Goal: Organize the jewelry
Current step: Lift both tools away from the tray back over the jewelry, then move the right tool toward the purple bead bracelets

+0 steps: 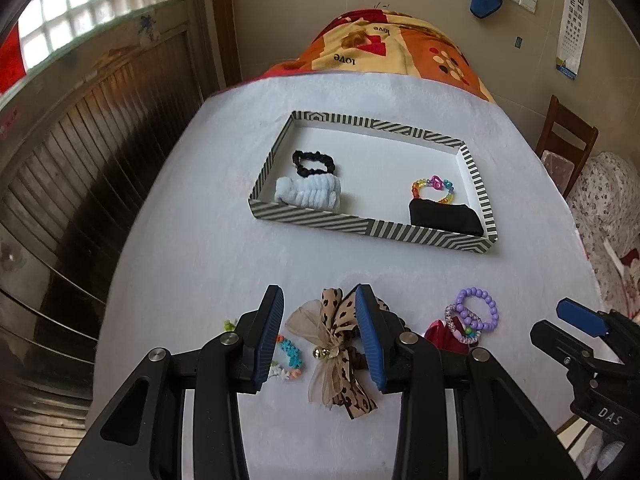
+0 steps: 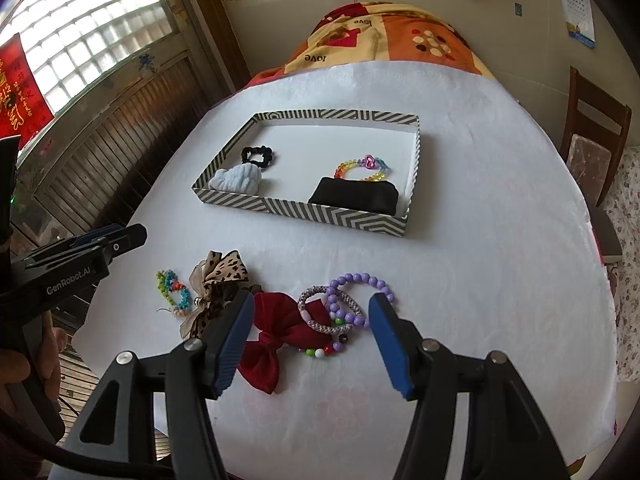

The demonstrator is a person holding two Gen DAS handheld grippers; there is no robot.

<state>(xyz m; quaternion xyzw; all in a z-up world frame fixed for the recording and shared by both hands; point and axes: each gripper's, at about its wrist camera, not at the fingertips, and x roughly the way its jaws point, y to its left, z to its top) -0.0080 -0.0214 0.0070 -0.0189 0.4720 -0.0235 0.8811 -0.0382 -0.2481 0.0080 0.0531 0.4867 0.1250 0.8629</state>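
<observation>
Two grippers hang over our white worktop [image 2: 460, 240], both with fingers spread wide and gripping nothing. Our left gripper [image 1: 320, 332] straddles the leopard bow [image 1: 340, 344], its fingers on either side of it; whether they touch the fabric, we cannot tell. Beside that bow lies a small bracelet [image 1: 289, 356] of coloured beads. Our right gripper [image 2: 312, 340] hovers over the red bow [image 2: 276, 340] and a tangle of bracelets, among them a purple bead one [image 2: 362, 280] and a woven one [image 2: 320, 312].

Farther back sits the striped tray [image 2: 320, 210]. We see four things in it: a black scrunchie [image 2: 258, 157] and a pale blue scrunchie [image 2: 238, 180] touching at the left, a rainbow bracelet [image 2: 364, 168] and a black pouch [image 2: 356, 198] at the right.
</observation>
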